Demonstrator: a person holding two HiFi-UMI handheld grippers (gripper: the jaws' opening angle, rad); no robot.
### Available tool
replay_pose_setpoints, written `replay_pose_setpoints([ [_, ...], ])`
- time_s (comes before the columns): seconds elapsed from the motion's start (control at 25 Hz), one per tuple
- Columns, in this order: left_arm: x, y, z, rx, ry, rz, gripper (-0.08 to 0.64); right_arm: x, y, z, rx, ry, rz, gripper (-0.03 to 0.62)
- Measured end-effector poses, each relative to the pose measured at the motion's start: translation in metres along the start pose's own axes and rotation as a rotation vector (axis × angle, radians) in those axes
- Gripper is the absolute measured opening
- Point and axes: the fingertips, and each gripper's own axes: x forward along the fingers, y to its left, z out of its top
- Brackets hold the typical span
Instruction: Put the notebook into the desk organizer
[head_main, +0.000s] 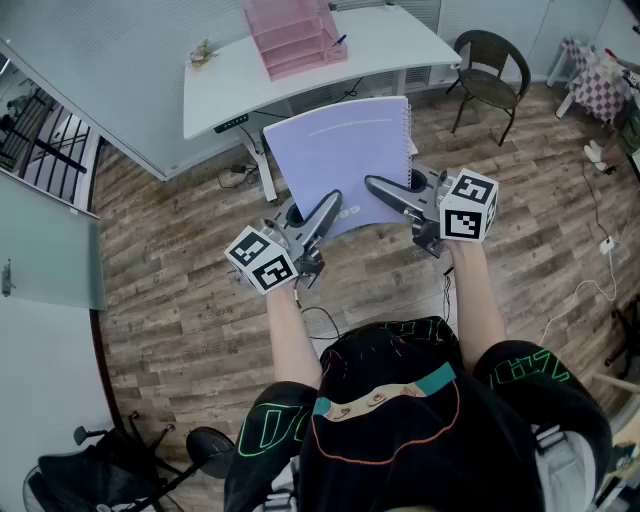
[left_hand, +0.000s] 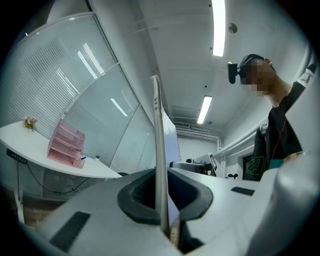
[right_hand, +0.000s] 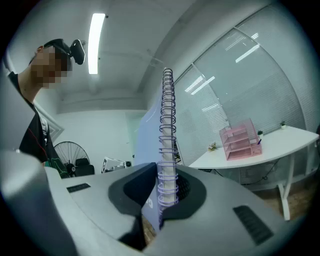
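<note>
The notebook (head_main: 345, 160), lavender with a spiral binding along its right edge, is held in the air over the wooden floor (head_main: 170, 300). It is on the near side of the white tabletop (head_main: 400, 40) and well apart from the desk organizer (head_main: 292, 35).

Hand pose:
- Both bare forearms extend forward from the torso, the left forearm (head_main: 290, 335) and the right forearm (head_main: 475, 290) roughly parallel.
- The left hand-held gripper (head_main: 325, 210) angles up and to the right. It is clamped on the notebook's lower left edge.
- In the left gripper view, the left hand-held gripper (left_hand: 162, 200) has its jaws nearly together, with the thin cover edge (left_hand: 159, 150) pinched upright between the dark pads.
- The right hand-held gripper (head_main: 385, 190) angles up and to the left. It is clamped at the lower right, on the binding side.
- In the right gripper view, the right hand-held gripper (right_hand: 162, 195) stands narrow, with the wire spiral (right_hand: 167, 140) gripped between its pads.

Containers:
- The desk organizer is pink and tiered and stands on the tabletop.
- It also appears in the left gripper view (left_hand: 66, 146) and the right gripper view (right_hand: 241, 140).
- A small blue pen-like item (head_main: 340, 41) shows at its right end. Whether it lies inside or beside the organizer cannot be determined.
</note>
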Motion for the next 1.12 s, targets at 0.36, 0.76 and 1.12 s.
replay_pose_setpoints([
  [0.36,0.016,0.006,-0.016,-0.059,0.037,0.063,0.028,-0.011,-0.019,-0.012,-0.006,0.018,-0.061,0.051],
  [0.76,0.008,0.009,-0.02,-0.094,0.058,0.089,0.028,-0.004,-0.022,-0.017,0.043,-0.037,-0.048,0.067],
  [1.12,0.038,0.035,-0.032,-0.1,0.086,0.108,0.029,-0.009,-0.063,-0.021,0.059,-0.042,-0.068,0.067],
])
